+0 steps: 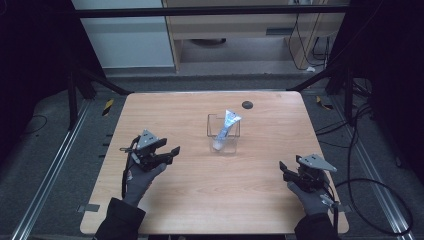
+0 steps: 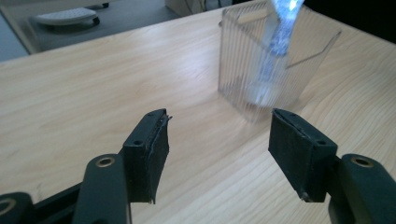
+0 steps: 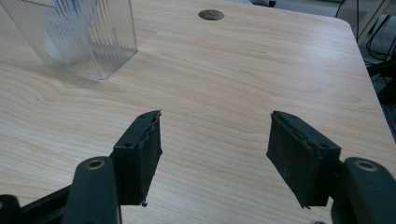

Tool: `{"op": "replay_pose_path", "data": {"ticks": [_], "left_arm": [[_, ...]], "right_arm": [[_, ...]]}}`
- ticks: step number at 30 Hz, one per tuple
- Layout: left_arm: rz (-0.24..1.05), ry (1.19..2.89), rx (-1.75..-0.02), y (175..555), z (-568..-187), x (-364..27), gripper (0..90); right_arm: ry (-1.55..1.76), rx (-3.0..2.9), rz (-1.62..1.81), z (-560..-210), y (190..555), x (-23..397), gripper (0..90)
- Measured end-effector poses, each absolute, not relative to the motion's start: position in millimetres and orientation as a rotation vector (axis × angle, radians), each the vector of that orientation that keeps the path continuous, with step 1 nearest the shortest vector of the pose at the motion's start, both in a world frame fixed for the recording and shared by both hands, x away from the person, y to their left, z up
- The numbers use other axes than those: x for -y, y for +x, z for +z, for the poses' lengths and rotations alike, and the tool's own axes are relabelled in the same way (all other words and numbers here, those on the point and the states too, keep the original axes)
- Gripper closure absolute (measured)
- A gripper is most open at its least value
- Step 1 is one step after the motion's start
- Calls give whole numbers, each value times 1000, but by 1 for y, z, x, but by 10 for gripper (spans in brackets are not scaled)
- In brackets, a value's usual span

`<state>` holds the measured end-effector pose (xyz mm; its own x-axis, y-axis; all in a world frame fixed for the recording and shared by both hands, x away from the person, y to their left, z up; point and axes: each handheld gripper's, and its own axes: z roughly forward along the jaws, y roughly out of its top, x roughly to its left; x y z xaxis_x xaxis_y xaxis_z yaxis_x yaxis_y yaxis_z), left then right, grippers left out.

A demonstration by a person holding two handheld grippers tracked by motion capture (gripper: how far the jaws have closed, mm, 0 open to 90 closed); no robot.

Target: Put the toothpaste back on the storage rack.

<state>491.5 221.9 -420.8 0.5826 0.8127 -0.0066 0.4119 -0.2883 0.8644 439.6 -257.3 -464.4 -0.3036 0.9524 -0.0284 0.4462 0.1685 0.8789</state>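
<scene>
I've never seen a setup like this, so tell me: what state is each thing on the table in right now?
Left gripper: open, holding nothing, above the table.
Right gripper: open, holding nothing.
Clear ribbed container: upright on the table, top open.
Tube: inside the container, leaning, cap end down.
Table: bare wood around the container.

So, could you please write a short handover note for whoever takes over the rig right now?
Left gripper: open, holding nothing, above the table left of the clear ribbed container, jaws pointing toward it.
Right gripper: open, holding nothing, near the table's front right part.
The container stands upright mid-table; a tube leans inside it, cap end down, crimped end sticking out above the rim.
Done: tube is in the container.
Left: nothing is gripped; the left gripper looks better placed for whatever comes next with the container.
</scene>
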Motion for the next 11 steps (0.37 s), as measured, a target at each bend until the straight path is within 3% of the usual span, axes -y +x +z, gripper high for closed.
{"op": "replay_pose_path", "data": {"ticks": [11], "left_arm": [[656, 1887, -1094, 465, -439, -267, 356]], "right_arm": [[1326, -1854, 1056, -468, 440, 259, 301]]}}
